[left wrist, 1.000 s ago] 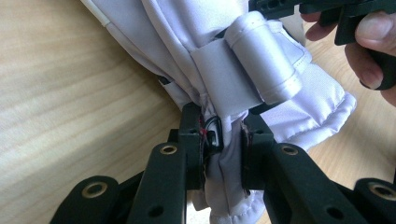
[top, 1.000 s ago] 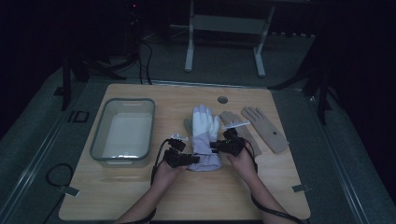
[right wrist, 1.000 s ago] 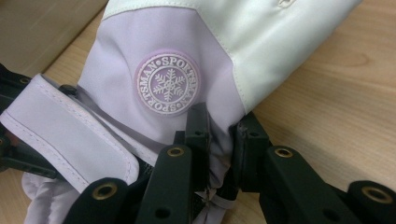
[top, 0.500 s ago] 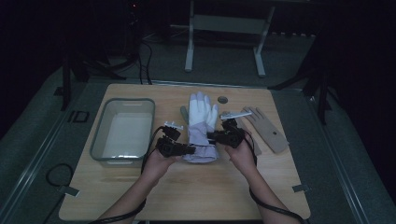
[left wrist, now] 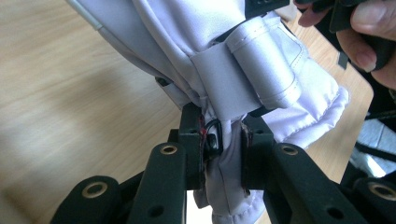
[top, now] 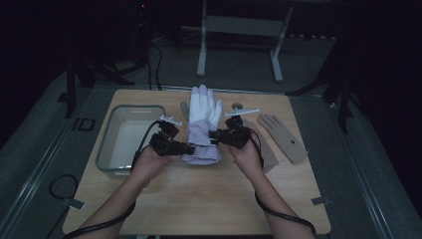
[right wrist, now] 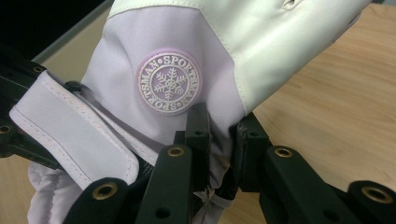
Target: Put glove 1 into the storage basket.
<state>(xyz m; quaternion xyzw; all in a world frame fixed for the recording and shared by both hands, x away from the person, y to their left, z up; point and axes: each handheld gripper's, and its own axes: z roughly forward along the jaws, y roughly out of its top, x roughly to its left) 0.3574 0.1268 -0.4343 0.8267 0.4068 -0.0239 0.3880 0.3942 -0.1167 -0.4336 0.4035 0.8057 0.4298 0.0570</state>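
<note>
The white and lilac ski glove [top: 201,127] hangs lifted above the desk [top: 199,194], just right of the clear tray [top: 107,149]. It looks light, padded and floppy with a smooth shell, so the cuff seams seem the surest hold. The left claw [left wrist: 223,154] and right claw [right wrist: 219,140] each pinch cuff fabric from opposite sides, hands raised, knuckles outward.

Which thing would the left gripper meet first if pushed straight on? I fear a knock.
Likely the glove its jaws already clamp; beyond that, the right gripper facing it, though depth is unclear.
</note>
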